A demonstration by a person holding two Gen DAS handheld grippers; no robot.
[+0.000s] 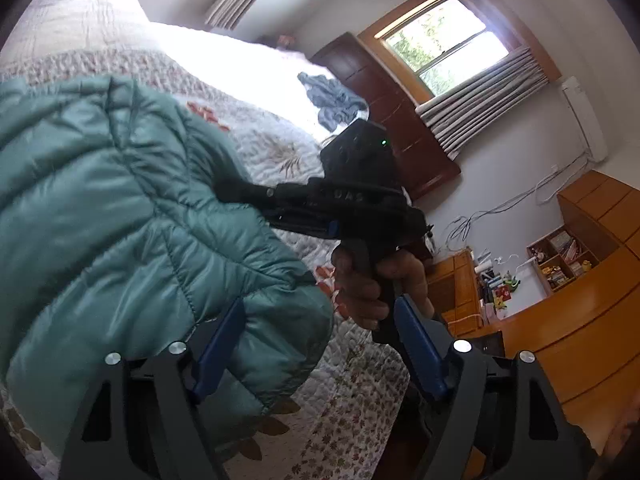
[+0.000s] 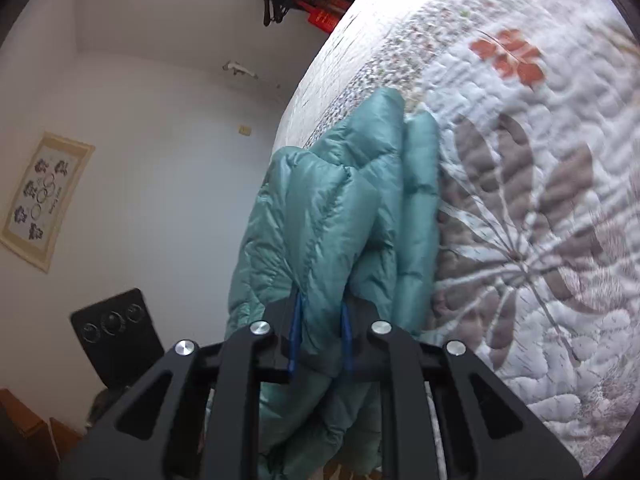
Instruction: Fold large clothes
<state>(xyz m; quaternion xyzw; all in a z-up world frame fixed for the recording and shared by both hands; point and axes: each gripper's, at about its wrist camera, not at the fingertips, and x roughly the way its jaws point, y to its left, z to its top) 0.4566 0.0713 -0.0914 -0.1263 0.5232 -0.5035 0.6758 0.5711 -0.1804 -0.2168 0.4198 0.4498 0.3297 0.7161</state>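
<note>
Blue pads of my right claw (image 2: 320,334) are clamped on a thick bunch of the jacket (image 2: 336,200), the teal puffer I'm meant to fold. From the right wrist view the jacket hangs doubled over in layers, its far end resting against the quilt (image 2: 520,184) on the bed. My left claw (image 1: 320,356) stands spread wide, gripping nothing; one pad lies against a puffy edge of the jacket (image 1: 120,208), the other is in free air.

I judge the fold to be partway: the jacket looks gathered and lifted rather than laid flat, at least one layer is doubled, but I can't tell which part, sleeve or hem, is in the grip. What's left, I think, is laying it down on the quilt, squaring it and making the last folds.

Straight ahead of the left claw sits the right-hand tool, with the hand (image 1: 372,280) wrapped round its grip. That crowds my left claw; I'd need care not to knock the two together. Farther off, a grey garment (image 1: 332,100) lies crumpled on the bed, well apart from the jacket. Beyond are a window (image 1: 452,44) with curtains, a dark headboard (image 1: 384,92) and wooden cabinets (image 1: 580,312).
</note>
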